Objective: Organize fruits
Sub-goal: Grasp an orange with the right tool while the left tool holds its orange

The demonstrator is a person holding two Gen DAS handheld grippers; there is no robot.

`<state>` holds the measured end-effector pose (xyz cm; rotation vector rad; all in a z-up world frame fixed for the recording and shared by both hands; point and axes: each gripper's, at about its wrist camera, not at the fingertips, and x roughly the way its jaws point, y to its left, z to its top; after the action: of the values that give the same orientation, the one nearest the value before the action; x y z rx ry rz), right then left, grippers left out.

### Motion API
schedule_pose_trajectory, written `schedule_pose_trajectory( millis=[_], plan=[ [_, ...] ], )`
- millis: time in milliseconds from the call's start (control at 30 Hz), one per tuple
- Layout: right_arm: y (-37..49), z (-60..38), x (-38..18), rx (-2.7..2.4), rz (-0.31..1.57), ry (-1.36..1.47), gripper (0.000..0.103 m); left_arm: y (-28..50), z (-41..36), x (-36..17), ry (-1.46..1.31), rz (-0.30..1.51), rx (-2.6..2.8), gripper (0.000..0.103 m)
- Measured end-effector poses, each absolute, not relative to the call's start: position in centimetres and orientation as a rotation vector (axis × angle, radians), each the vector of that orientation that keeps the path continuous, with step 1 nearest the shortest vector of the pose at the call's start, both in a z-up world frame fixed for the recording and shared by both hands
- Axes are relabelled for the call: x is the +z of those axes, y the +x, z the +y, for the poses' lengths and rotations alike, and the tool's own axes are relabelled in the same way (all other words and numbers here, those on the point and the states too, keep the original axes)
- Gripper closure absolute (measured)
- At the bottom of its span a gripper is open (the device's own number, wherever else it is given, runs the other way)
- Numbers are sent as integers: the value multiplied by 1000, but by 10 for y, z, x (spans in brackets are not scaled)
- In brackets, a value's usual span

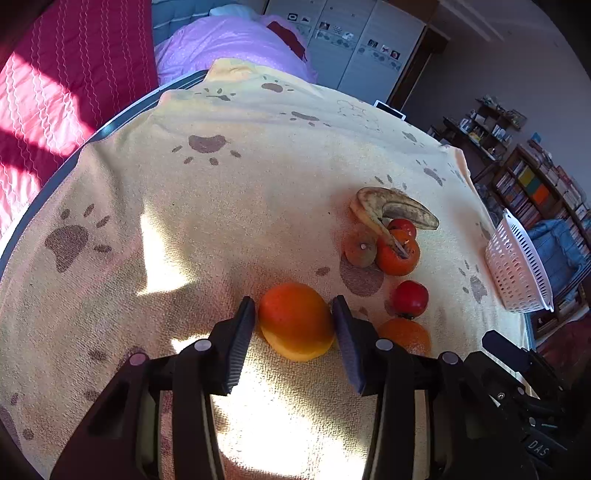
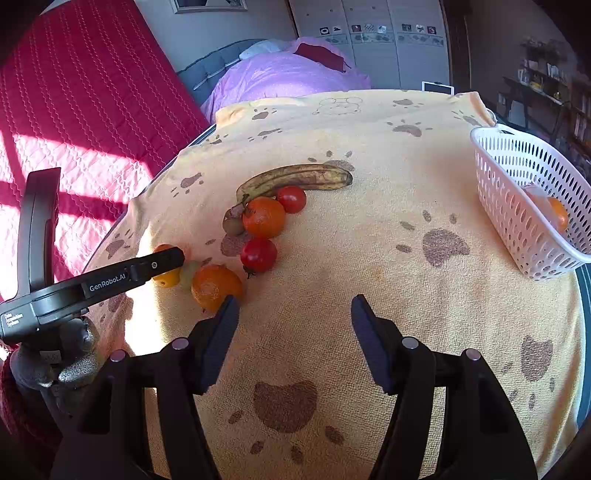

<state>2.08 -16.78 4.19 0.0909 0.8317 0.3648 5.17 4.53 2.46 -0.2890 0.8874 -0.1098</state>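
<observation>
Item: orange (image 1: pixel 295 321), between my left tongs (image 1: pixel 293 314), pads touching both sides, clamped for lifting, I judge. Right tongs (image 2: pixel 291 306): apart, holding nothing, another orange (image 2: pixel 216 286) just beyond left finger. Basket (image 2: pixel 495 177): far right, one fruit inside.

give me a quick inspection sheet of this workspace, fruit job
surface: table under a yellow paw-print towel, sunlit patch at the near left
job's things: orange between the left fingers; second orange beside it; two tomatoes, persimmon, kiwi and spotted banana in a cluster; white basket at the right edge, one orange fruit already in it
clutter: nothing seen
grippers: left gripper around the orange, pads at its sides, full grip unclear; right gripper open, holding nothing
cables: nothing seen
surroundings: bed with purple cover, red quilt, wardrobe, bookshelves
</observation>
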Motion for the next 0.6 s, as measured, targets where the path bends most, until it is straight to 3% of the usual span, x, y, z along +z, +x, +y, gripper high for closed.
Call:
schedule_pose_trajectory(
  millis=[600],
  plan=[
    [43,-118,31,485,934,113,38,53,58,18,-383,889,-170,59]
  ],
)
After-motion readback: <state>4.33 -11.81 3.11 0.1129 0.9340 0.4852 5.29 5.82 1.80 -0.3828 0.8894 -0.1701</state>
